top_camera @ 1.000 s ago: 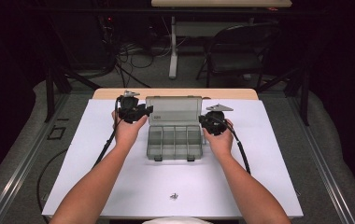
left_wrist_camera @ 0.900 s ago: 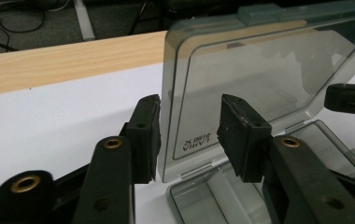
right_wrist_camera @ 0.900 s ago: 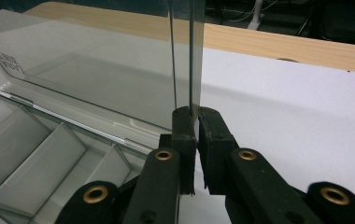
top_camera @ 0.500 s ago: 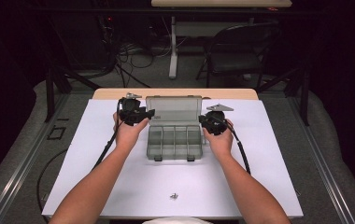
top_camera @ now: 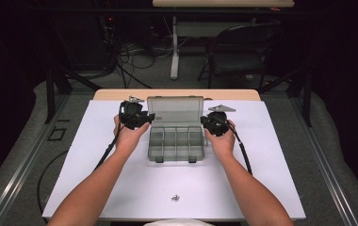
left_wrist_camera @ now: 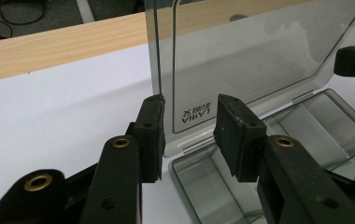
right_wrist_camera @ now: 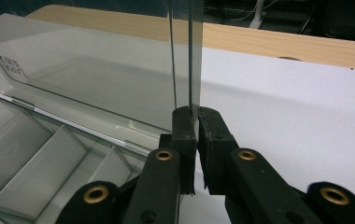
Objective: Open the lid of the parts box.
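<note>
While I hold both hands steady at the desk [top_camera: 97, 155], the clear organizer box [top_camera: 175, 141] sits open in the middle of the white sheet, its lid [top_camera: 174, 110] standing upright at the far side. My right gripper [right_wrist_camera: 197, 116] has its fingers pressed onto the lid's right edge, pinching the thin plastic between them. My left gripper [left_wrist_camera: 189, 123] has its fingers spread to either side of the lid's left edge; they have just been closing, and a gap still shows at the pads. Near the front edge lies a small metal piece [top_camera: 175, 197].
</note>
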Demonstrator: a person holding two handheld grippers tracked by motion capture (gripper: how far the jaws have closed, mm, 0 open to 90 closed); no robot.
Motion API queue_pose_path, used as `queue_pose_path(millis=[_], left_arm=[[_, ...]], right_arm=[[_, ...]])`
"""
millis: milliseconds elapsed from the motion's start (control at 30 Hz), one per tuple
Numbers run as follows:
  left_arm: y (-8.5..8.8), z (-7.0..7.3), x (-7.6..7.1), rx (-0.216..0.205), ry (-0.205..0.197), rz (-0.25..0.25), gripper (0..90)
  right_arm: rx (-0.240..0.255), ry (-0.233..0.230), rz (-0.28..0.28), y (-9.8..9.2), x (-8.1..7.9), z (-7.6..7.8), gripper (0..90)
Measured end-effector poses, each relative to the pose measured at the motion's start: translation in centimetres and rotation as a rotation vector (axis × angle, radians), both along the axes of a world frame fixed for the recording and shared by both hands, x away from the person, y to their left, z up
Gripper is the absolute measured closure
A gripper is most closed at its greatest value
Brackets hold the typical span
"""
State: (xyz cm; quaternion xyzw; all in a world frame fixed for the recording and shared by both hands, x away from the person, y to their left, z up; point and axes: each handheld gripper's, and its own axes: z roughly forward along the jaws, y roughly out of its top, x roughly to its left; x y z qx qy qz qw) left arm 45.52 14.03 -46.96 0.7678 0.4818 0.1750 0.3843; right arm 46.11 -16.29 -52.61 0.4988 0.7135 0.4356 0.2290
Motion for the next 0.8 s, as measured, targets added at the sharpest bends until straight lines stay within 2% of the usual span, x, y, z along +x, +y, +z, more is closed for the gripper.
queue_pose_path(millis=[267, 333, 467, 700, 800], left_arm=[[0.5, -0.2, -0.4, 0.026, 0.024, 0.002, 63.6], [0.8, -0.5, -0.6, 0.002, 0.018, 0.007, 64.9], [1.6, -1.6, -0.7, -0.03, 0.058, 0.027, 67.5], [1.9, -3.2, -1.0, -0.01, 0.094, 0.016, 68.8], [1.6, -3.5, -1.1, -0.019, 0.104, 0.007, 69.4]], right_arm=[[0.002, 0.001, 0.002, 0.0, 0.0, 0.0, 85.5], [0.003, 0.002, 0.003, 0.0, 0.0, 0.0, 85.5], [0.003, 0.001, 0.003, 0.0, 0.0, 0.0, 85.5], [0.001, 0.0, 0.005, -0.1, 0.0, 0.0, 85.5], [0.0, 0.0, 0.005, -0.1, 0.0, 0.0, 85.5]])
